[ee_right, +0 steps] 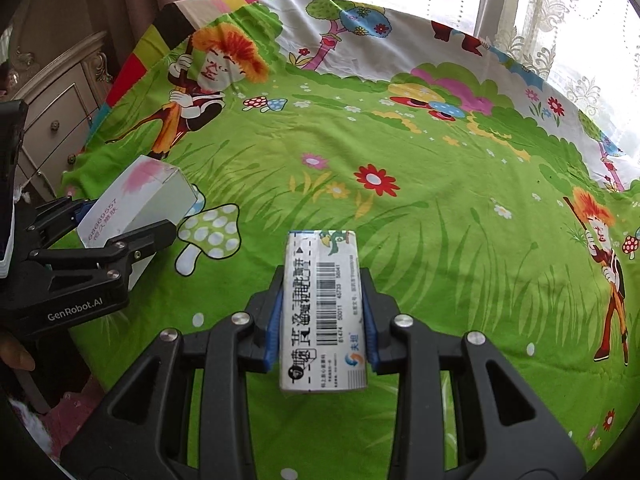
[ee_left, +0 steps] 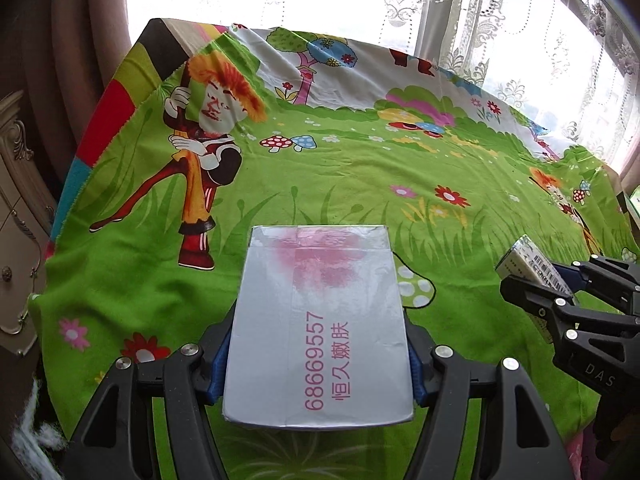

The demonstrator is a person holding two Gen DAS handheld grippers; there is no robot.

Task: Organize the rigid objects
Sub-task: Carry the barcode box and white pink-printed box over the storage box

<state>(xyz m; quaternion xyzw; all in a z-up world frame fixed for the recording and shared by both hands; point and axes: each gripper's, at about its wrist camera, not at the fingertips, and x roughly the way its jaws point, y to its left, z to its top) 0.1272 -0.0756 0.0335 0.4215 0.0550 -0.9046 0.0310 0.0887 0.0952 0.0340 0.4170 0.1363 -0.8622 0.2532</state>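
My left gripper point(ee_left: 318, 344) is shut on a white box with pink print point(ee_left: 318, 328), held flat above the cloth; the box also shows at the left of the right wrist view point(ee_right: 136, 204). My right gripper point(ee_right: 322, 316) is shut on a narrow white barcode box point(ee_right: 323, 312), held above the cloth. The barcode box also shows at the right edge of the left wrist view point(ee_left: 532, 270), between the right gripper's black fingers point(ee_left: 532, 296). The two grippers are side by side, apart.
A table covered by a green cartoon-print cloth point(ee_left: 360, 168) fills both views. A cream carved cabinet point(ee_right: 60, 116) stands left of the table. Lace curtains and a bright window point(ee_left: 520, 20) lie behind the far edge.
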